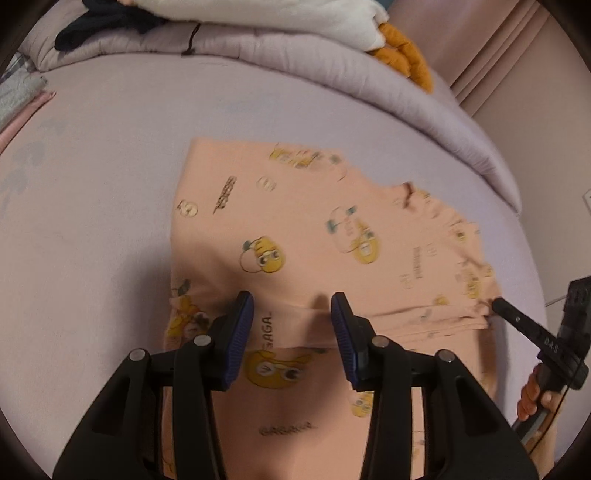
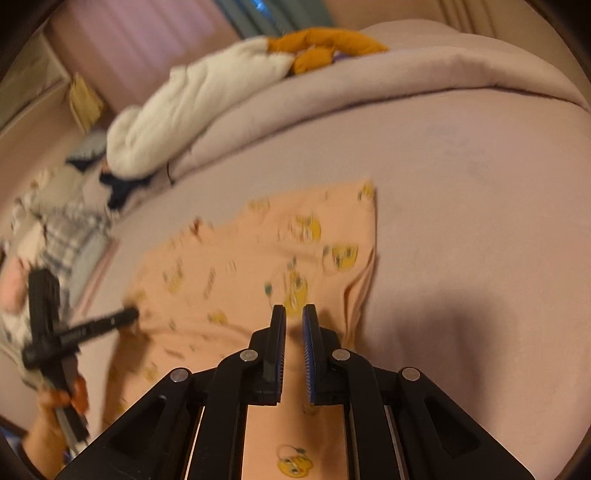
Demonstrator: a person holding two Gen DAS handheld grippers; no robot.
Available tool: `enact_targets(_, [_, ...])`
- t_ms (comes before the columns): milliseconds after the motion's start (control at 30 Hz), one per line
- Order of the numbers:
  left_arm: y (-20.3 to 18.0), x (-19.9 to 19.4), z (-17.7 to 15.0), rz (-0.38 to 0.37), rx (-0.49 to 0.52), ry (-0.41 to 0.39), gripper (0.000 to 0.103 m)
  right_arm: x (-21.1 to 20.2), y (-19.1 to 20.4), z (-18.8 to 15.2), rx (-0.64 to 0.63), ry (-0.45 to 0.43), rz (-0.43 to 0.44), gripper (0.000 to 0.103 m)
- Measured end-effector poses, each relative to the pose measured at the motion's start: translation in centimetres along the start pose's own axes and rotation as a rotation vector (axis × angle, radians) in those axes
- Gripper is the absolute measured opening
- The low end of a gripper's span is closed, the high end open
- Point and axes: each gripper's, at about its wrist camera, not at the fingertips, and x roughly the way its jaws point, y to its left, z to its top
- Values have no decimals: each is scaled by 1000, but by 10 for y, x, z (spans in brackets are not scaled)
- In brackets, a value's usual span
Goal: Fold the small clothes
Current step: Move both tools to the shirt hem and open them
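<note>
A small peach shirt [image 1: 314, 236] with yellow cartoon prints lies flat on the lilac bed; it also shows in the right wrist view [image 2: 258, 266]. A folded edge runs across it just beyond my left gripper [image 1: 291, 314], which is open and hovers over the near part of the shirt. My right gripper [image 2: 294, 317] has its jaws close together with a narrow gap and nothing visibly between them, over the shirt's near right part. In the left wrist view it [image 1: 496, 304] touches the shirt's right corner. In the right wrist view the left gripper [image 2: 129, 315] sits at the shirt's left edge.
A rolled lilac duvet [image 1: 332, 70] runs along the back of the bed, with white [image 1: 295, 22], dark [image 1: 107, 26] and orange [image 1: 406, 55] clothes on it. Folded plaid and pink garments [image 2: 62, 236] lie at the left. The bed sheet [image 1: 92, 221] surrounds the shirt.
</note>
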Motion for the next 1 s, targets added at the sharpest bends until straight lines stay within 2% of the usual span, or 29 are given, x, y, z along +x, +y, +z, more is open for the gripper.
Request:
enact_targets(67, [2,0,-1,2,8,-8,42,9,-3,-6,-11,30,-22,9])
enact_targets(200, [1,-1,-2,22,29,-8,39,7,-8,-9,4,29,-9,9])
enact_targets(400, [-4,-18,-16,41,49,-28,40,-13,15,-23,-34,30,24,10])
enact_targets(433, [-5,-22,-21,45,52,-27,41,-16,21,-28,-39,29,28,12])
enact_targets(567, [-10,-37,-43,71,78,-33,47,-34,28,-47,-19,20,72,35])
enact_targets(800, [-15,-73,-80,86,97,-70,57,-64,31,-79,18,9,117,37])
enact_targets(1000, [-27,-98,-107,105,121,-113,74,-80,30,-96,45,2,114,52])
